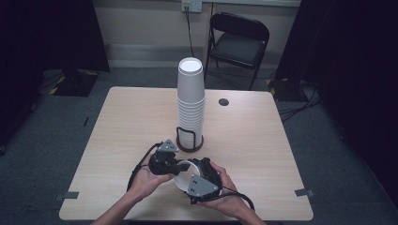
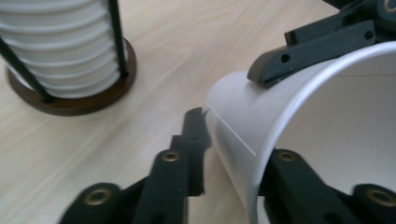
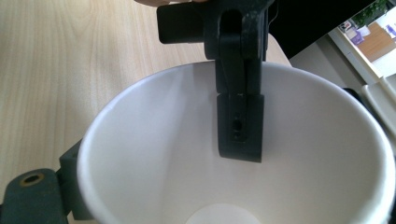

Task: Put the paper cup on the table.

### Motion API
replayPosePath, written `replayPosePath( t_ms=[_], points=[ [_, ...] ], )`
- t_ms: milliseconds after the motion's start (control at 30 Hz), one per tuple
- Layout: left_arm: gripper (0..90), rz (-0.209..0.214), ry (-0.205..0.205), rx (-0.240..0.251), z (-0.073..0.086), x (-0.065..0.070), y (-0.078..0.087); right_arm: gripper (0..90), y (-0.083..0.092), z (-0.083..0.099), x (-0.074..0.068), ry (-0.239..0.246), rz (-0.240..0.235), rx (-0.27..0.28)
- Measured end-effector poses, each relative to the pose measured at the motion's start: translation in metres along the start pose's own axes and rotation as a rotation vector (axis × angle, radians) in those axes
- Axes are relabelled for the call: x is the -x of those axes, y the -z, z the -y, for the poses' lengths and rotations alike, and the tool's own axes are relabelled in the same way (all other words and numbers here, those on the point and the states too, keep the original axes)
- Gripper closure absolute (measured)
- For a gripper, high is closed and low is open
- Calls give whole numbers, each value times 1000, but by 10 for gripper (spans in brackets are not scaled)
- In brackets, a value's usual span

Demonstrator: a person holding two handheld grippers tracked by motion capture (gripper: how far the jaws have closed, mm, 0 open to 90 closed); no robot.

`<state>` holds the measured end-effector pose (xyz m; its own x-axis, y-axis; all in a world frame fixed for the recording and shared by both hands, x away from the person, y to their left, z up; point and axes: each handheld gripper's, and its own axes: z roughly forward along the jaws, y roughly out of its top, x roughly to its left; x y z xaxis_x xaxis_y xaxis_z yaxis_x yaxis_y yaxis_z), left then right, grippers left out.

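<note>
A white paper cup (image 1: 184, 182) lies on its side between my two grippers near the table's front edge. My left gripper (image 1: 178, 166) straddles the cup's rim wall (image 2: 243, 135). One finger (image 2: 184, 158) is outside and one finger (image 2: 299, 179) inside, with a gap to the wall, so it is open. In the right gripper view that inner finger (image 3: 240, 126) hangs inside the cup (image 3: 154, 154). My right gripper (image 1: 187, 176) spans the cup's width. One of its fingers (image 2: 317, 44) presses on the outer wall, and another finger (image 3: 32, 193) sits outside the rim.
A tall stack of white cups (image 1: 190, 103) stands in a black wire holder (image 1: 189, 140) on a round brown base (image 2: 79, 100) at mid-table, just beyond the grippers. The wooden table (image 1: 122, 122) has a cable hole (image 1: 224, 101). A black folding chair (image 1: 239, 40) stands behind it.
</note>
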<state>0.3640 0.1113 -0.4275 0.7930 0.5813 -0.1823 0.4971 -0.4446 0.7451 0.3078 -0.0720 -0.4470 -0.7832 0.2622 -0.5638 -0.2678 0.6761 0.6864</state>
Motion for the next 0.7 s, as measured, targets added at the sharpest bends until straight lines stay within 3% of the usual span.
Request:
replayPosePath(
  t_ms=[33,133,233,267,400,600,700],
  points=[
    [658,-43,-19,14,1,1,0,109,0,1,1,-13,-1,-2],
    [604,-48,-11,49,2,1,3,109,1,3,4,-42,3,0],
    [561,-76,-23,68,2,0,5,110,2,5,6,-58,11,0],
    [517,-88,-2,100,3,0,7,110,3,7,8,-68,13,1],
    [436,-119,1,145,4,-1,10,111,4,9,13,-105,18,9],
    [335,-131,45,197,8,-6,16,112,3,13,19,-161,14,3],
    [305,-124,40,212,11,-8,20,112,3,16,22,-191,9,7]
  ],
)
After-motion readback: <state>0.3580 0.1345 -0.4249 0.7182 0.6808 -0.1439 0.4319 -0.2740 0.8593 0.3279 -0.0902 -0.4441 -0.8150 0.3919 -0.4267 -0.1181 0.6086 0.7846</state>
